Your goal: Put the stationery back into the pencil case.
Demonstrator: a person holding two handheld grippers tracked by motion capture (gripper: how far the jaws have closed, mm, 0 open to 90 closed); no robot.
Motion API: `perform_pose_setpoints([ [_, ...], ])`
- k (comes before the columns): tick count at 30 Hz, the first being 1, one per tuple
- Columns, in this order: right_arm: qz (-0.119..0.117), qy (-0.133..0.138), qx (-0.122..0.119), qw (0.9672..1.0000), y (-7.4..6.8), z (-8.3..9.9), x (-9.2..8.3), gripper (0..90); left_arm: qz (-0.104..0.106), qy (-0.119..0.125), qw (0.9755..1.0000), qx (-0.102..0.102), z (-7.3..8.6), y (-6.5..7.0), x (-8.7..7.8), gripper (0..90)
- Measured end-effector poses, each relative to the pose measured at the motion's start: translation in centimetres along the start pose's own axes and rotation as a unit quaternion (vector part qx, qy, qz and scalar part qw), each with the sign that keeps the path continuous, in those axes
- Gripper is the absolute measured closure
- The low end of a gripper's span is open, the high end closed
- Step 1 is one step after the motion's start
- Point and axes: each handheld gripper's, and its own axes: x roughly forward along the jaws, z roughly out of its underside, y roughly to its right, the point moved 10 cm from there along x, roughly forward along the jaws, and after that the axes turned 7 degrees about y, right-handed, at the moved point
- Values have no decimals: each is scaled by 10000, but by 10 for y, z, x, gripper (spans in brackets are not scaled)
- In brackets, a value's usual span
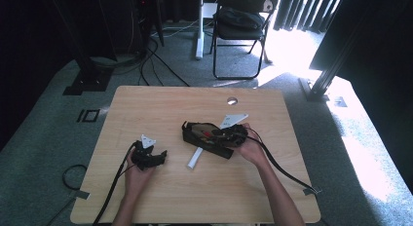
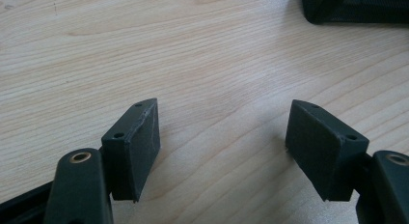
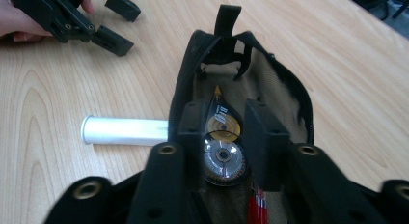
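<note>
A black zip pouch [image 3: 284,84] with a tan lining lies open in the middle of the table [image 1: 204,197]. My right gripper [image 3: 224,118] reaches into it, jaws pressed on both sides of a black correction-tape dispenser [image 3: 223,127] with a gold and a clear wheel. Red pens [image 3: 259,204] show below it inside the pouch. A white tube [image 3: 125,131] lies against the pouch's side, partly hidden under it. In the high view the right gripper [image 1: 225,133] sits over the pouch [image 1: 195,131]. My left gripper [image 2: 222,122] stands open over bare wood, left of the pouch [image 1: 158,155].
A corner of a black mesh thing [image 2: 352,7] shows at the top right of the left gripper view. The table has a round cable hole [image 1: 232,101] near its far edge. A folding chair [image 1: 241,21] and cables stand on the floor beyond.
</note>
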Motion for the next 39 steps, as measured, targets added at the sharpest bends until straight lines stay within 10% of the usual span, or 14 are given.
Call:
perform_pose_setpoints([
  [13,337,45,-45,9994,-11,-4,-16,534,330,-44,9994,-7,-6,16,-4,308],
  [28,560,-42,-79,9984,-14,-1,-20,473,1400,95,9898,232,-24,94,-14,290],
  [39,567,-1,-182,9982,-23,-3,-28,450,1324,-142,9885,718,-12,117,2,354],
])
